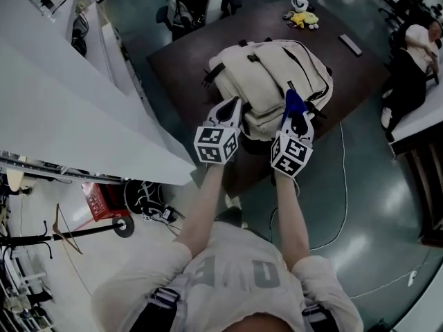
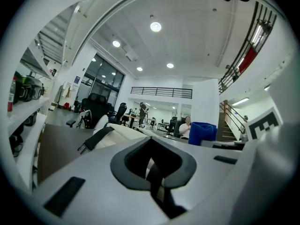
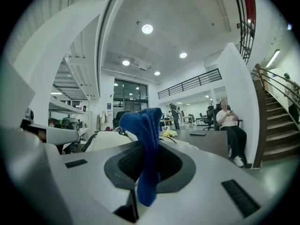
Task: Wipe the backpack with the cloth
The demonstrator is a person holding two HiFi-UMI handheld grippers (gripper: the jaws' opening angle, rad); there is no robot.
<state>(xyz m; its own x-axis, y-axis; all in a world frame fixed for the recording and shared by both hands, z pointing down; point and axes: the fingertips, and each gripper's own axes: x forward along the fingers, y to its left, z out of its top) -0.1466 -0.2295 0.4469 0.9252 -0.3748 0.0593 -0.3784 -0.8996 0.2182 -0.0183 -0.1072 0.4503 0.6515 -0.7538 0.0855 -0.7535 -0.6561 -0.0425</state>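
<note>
A cream backpack [image 1: 270,81] with black straps lies flat on the dark brown table [image 1: 180,64]. Both grippers hang side by side over its near edge. My right gripper [image 1: 296,116] is shut on a blue cloth [image 1: 294,102], which sticks up from between the jaws; in the right gripper view the blue cloth [image 3: 145,139] stands folded in front of the camera. My left gripper [image 1: 233,111] has its jaws together with nothing in them. In the left gripper view the backpack [image 2: 117,132] lies just beyond the jaws and the cloth [image 2: 202,132] shows at the right.
A yellow soft toy [image 1: 304,19] and a flat dark device [image 1: 351,45] lie at the table's far end. A person [image 1: 415,54] sits at the right. Office chairs [image 1: 194,5] stand behind the table. A white cable [image 1: 340,185] runs over the floor; a red crate [image 1: 102,200] is at left.
</note>
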